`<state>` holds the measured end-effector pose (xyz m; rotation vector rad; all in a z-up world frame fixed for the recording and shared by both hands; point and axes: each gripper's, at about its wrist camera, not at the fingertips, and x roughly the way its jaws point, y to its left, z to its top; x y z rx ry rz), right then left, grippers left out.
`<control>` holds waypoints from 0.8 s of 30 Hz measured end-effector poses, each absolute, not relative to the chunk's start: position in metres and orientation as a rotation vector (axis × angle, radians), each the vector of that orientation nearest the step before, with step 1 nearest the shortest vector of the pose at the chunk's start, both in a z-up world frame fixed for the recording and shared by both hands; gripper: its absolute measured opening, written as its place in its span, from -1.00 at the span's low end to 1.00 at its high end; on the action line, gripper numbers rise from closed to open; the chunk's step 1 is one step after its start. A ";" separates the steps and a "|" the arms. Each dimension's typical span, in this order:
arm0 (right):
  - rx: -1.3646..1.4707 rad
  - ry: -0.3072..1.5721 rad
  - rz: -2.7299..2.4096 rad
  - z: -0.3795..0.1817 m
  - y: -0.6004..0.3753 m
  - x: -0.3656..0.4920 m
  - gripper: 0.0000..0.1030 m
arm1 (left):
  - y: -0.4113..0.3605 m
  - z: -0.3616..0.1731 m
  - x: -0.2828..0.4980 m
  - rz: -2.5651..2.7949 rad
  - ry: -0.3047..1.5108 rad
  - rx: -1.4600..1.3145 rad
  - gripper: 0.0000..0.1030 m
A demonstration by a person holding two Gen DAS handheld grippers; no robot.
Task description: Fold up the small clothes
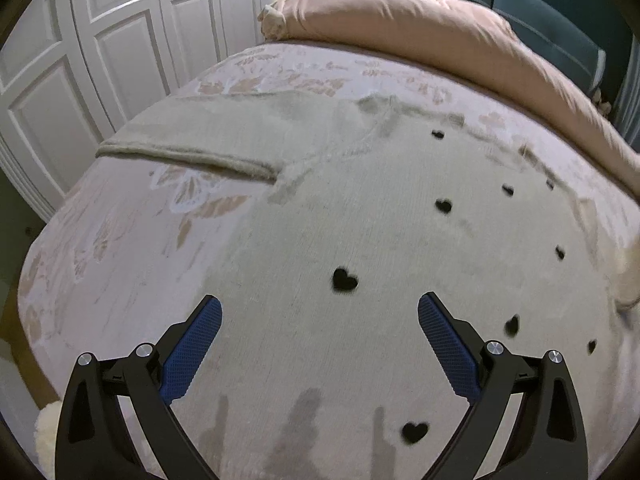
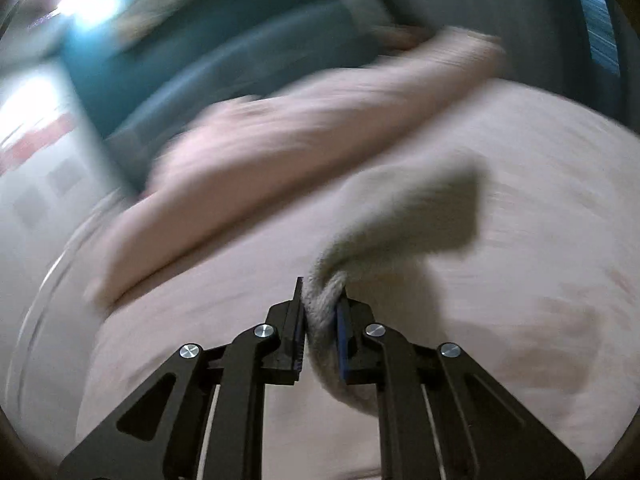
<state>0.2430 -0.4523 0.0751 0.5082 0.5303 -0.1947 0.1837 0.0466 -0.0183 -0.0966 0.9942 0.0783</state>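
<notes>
A grey sweater (image 1: 360,240) dotted with small black hearts lies spread flat on the bed (image 1: 120,240). The left hand-held gripper (image 1: 320,320) hovers over it, jaws wide apart and empty — the right hand-held gripper (image 2: 322,312) is clamped on a bunched edge of the knit.

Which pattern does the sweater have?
Small black hearts on the pale grey-beige sweater, clearest in the left wrist view.

Pale grey knit sweater (image 1: 360,220) with small black hearts, spread flat on bed, one sleeve (image 2: 400,208) lifted, bunched.
</notes>
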 end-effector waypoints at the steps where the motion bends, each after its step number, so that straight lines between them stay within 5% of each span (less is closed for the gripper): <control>1: 0.461 0.542 -0.094 0.080 -0.409 0.251 -0.76 | 0.046 -0.015 0.187 0.075 0.985 -0.108 0.87; 9: 0.144 0.863 0.180 -0.031 -0.180 0.274 -0.40 | 0.050 -0.006 0.214 -0.025 0.989 -0.244 0.89; 13: 0.331 0.874 0.117 -0.038 -0.215 0.232 0.01 | 0.056 -0.029 0.245 -0.089 1.063 -0.346 0.89; 20: 0.607 0.871 -0.115 -0.050 -0.333 0.156 0.16 | 0.069 -0.080 0.284 -0.094 1.142 -0.712 0.88; 22: 0.716 0.861 -0.150 -0.055 -0.358 0.156 0.21 | 0.063 -0.079 0.292 -0.099 1.123 -0.715 0.82; 24: 0.788 0.863 -0.171 -0.063 -0.370 0.165 0.22 | 0.055 -0.078 0.300 -0.106 1.121 -0.697 0.46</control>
